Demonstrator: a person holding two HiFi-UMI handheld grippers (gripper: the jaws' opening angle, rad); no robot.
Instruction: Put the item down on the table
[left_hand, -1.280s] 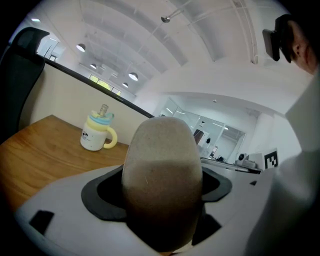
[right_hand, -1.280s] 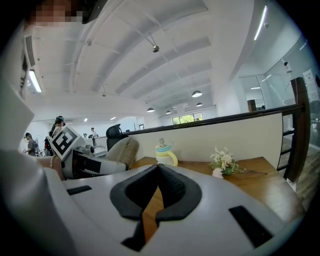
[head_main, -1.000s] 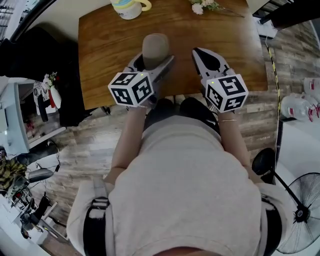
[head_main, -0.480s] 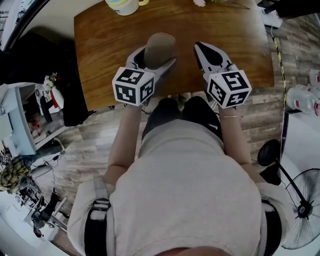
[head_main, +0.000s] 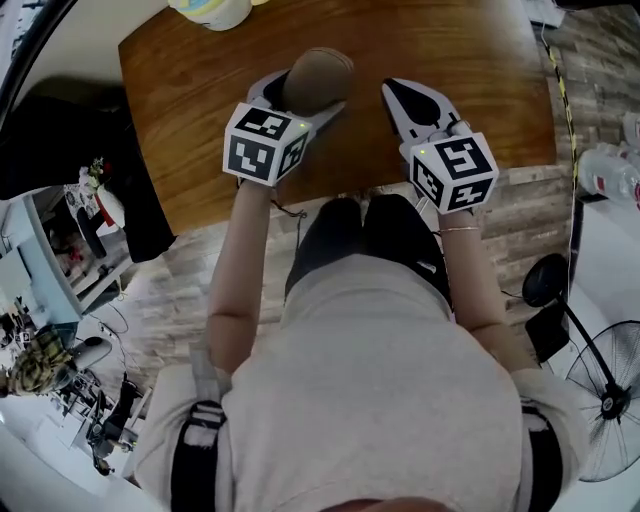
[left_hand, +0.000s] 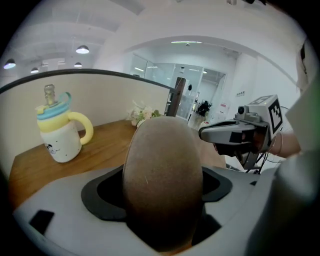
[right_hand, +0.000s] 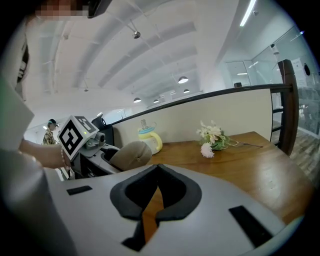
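At the left, on the far corner of the wooden table (head_main: 450, 40), stands a pale mug (head_main: 210, 12) with a yellow handle and a blue lid. In the left gripper view it stands upright on the wood, well apart from the gripper.

Next to the right we see the left gripper (head_main: 300, 100). Its two jaws are pinching a brown oval item (head_main: 318, 78) between the dark pads. The item fills the whole gap between them and rises above the jaws like a big egg, with a dull and slightly rough surface. From the head view the item is over the near left part of the table, inside the front edge. We cannot tell whether its underside touches the wood. In the right gripper view the item is tilted, with its rounded end toward the mug.

Beside it, near but not touching, is the right gripper (head_main: 400, 95), also over the table. Its jaws are pressed together at the tips and hold nothing; only a thin strip of the wood shows through behind the pads.

Further right, in the right gripper view, a small bunch of white flowers (right_hand: 212, 137) lies on the far part of the table. On the floor at the right edge of the head view stands a black fan (head_main: 605, 400).
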